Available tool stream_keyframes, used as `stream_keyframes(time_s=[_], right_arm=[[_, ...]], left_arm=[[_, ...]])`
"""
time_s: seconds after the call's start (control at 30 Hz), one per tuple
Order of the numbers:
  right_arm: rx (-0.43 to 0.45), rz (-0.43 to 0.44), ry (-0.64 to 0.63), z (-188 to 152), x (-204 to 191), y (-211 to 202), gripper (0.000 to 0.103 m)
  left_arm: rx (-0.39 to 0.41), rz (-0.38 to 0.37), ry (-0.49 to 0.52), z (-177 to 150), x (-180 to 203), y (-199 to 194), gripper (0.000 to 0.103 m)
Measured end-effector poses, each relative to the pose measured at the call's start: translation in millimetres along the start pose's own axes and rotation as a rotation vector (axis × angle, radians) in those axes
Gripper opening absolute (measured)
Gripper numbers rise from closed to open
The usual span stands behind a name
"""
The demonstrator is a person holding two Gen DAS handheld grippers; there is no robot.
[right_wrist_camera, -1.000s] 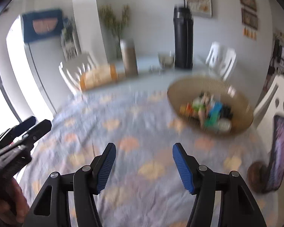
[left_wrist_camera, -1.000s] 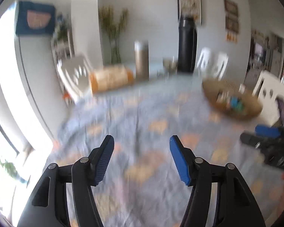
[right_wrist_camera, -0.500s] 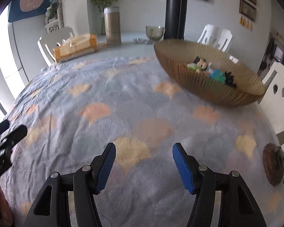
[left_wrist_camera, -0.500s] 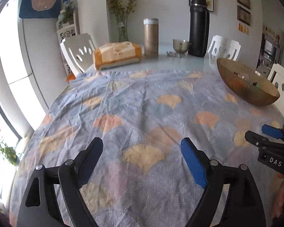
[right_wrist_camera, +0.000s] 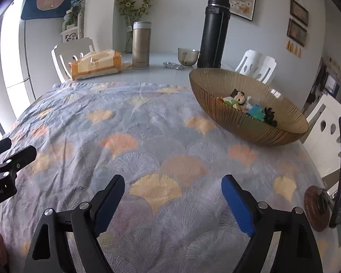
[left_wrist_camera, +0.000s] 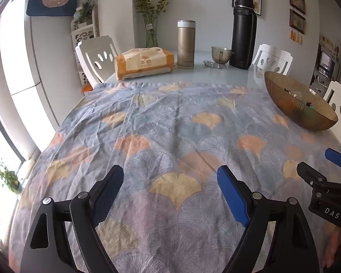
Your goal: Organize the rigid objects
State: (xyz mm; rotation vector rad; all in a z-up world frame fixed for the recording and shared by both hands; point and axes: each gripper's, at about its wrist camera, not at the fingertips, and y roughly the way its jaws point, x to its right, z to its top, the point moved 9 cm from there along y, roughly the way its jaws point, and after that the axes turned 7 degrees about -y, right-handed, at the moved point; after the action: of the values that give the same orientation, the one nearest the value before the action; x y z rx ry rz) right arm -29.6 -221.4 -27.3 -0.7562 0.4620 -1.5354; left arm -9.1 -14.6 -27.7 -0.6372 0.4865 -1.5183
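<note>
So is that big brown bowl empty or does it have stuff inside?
Not empty. The brown bowl holds small toys, including a cartoon figurine and something teal.

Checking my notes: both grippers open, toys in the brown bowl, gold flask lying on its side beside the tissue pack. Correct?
Not quite: the gold flask stands upright beside the tissue pack, as the right wrist view shows. The rest holds.

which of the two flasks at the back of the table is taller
The black flask, right of the small cup. It stands well above the shorter gold flask with the white cap.
</note>
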Motion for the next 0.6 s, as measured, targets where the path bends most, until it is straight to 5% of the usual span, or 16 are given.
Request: stream_keyframes(time_s=[0.6], right_arm=[[-0.025, 0.01, 0.02, -2.3, 2.1, 4.8, 0.089]], left_arm=[[-0.002, 0.036, -0.01, 0.4, -6.8, 1.4, 0.097]])
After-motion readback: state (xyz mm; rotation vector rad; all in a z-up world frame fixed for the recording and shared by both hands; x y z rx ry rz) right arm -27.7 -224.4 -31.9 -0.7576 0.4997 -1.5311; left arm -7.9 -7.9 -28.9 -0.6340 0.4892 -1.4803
